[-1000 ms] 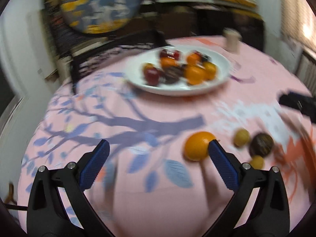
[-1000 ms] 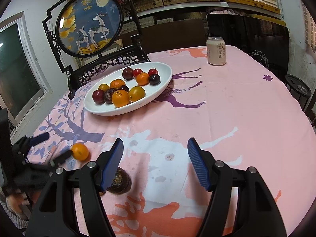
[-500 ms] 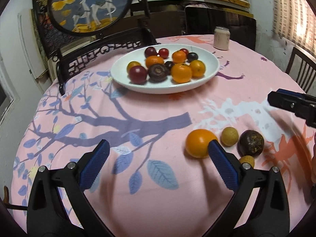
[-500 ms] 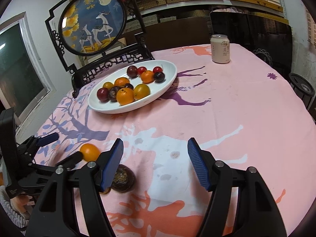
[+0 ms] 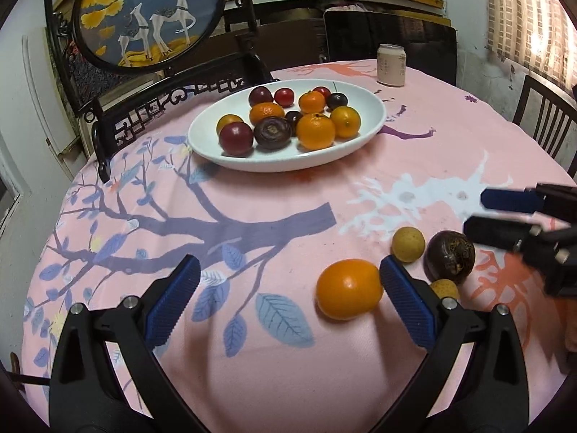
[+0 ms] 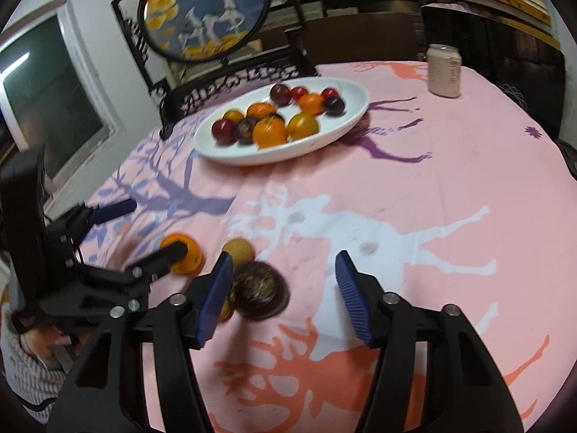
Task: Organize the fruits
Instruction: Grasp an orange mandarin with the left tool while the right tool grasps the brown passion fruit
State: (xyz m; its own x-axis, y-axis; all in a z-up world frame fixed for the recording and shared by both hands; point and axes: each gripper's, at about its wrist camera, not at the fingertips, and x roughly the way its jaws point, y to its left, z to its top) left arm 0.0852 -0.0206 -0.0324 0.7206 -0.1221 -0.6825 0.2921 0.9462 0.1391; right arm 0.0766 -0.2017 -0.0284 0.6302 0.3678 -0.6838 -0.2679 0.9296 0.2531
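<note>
A white oval plate (image 5: 355, 140) (image 6: 346, 126) holds several oranges, plums and dark fruits at the table's far side. On the pink cloth lie a loose orange (image 5: 349, 288) (image 6: 187, 252), a dark passion fruit (image 5: 450, 261) (image 6: 258, 290) and two small yellow fruits (image 5: 408, 244) (image 5: 445, 287). My left gripper (image 5: 288, 288) is open; the orange lies between its fingers, against the right one. My right gripper (image 6: 283, 288) is open; the passion fruit lies just inside its left finger. Each gripper shows in the other's view.
A drink can (image 5: 391, 65) (image 6: 444, 70) stands at the far right of the table. A round painted screen on a black stand (image 5: 148, 11) rises behind the plate. A chair back (image 5: 544, 115) stands at the right edge.
Both grippers have moved forward and lower toward the loose fruits. The orange now sits inside the left gripper's opening, and the passion fruit inside the right gripper's opening.
</note>
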